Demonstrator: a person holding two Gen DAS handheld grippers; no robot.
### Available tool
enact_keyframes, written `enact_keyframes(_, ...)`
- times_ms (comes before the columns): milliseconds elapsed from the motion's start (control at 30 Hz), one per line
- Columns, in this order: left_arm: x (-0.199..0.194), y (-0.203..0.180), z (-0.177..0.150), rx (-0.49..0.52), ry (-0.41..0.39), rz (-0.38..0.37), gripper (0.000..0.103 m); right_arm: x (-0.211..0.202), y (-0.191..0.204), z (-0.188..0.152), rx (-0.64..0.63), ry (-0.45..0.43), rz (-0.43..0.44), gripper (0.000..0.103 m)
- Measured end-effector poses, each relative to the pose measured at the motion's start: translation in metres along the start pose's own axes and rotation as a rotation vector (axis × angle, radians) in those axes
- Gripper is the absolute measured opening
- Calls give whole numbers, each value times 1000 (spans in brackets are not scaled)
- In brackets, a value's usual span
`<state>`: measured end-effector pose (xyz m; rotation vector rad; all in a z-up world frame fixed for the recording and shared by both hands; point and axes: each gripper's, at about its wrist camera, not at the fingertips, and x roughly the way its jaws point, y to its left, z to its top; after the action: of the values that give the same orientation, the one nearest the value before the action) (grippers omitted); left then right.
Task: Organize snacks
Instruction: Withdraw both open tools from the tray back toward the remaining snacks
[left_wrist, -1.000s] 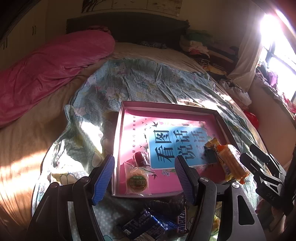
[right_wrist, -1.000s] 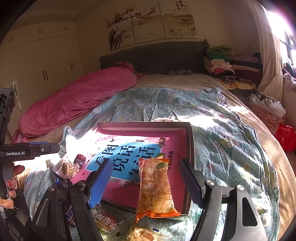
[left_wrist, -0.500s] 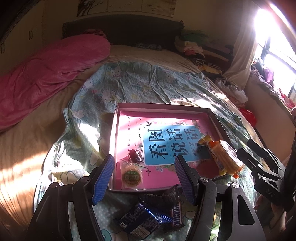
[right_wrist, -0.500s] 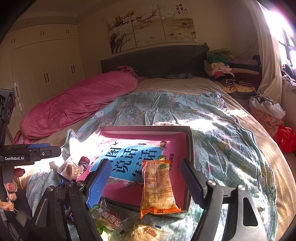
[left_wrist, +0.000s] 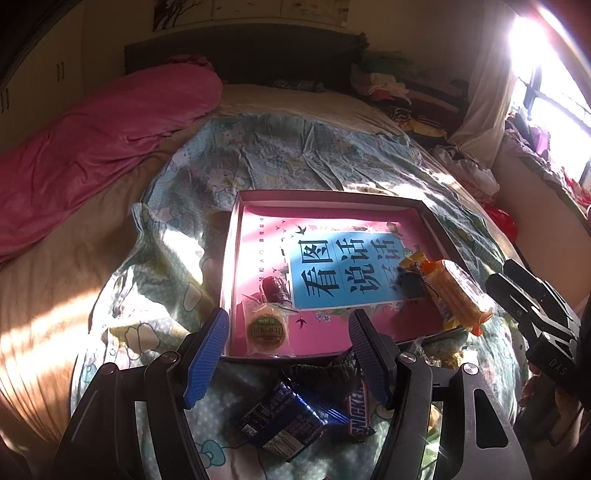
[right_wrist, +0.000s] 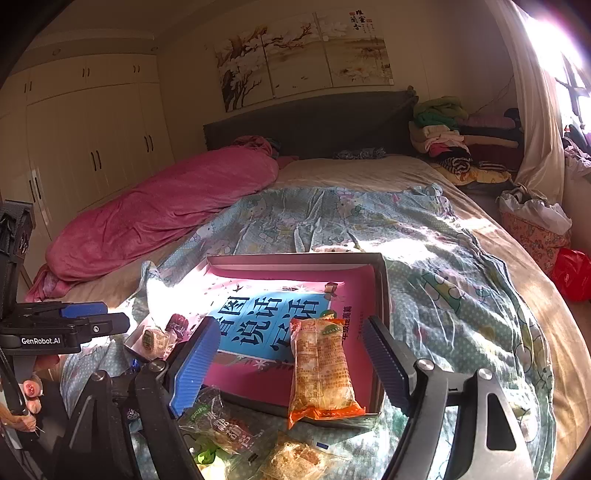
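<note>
Over the pink tray (right_wrist: 382, 295), both grippers' fingers gape empty — right (right_wrist: 291, 365) apparently just widened, left (left_wrist: 288, 354) steady.

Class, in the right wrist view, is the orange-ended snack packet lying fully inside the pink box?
No: the orange-ended snack packet overhangs the pink box's near rim.
</note>
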<state>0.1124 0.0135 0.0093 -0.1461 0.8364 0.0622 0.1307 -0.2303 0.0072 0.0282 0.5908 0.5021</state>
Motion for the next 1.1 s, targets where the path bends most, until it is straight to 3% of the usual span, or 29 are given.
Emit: enact_keyframes(1100, -11, 19, -30, 33, 39, 29, 70, -8, 0, -9, 28, 28, 35, 86)
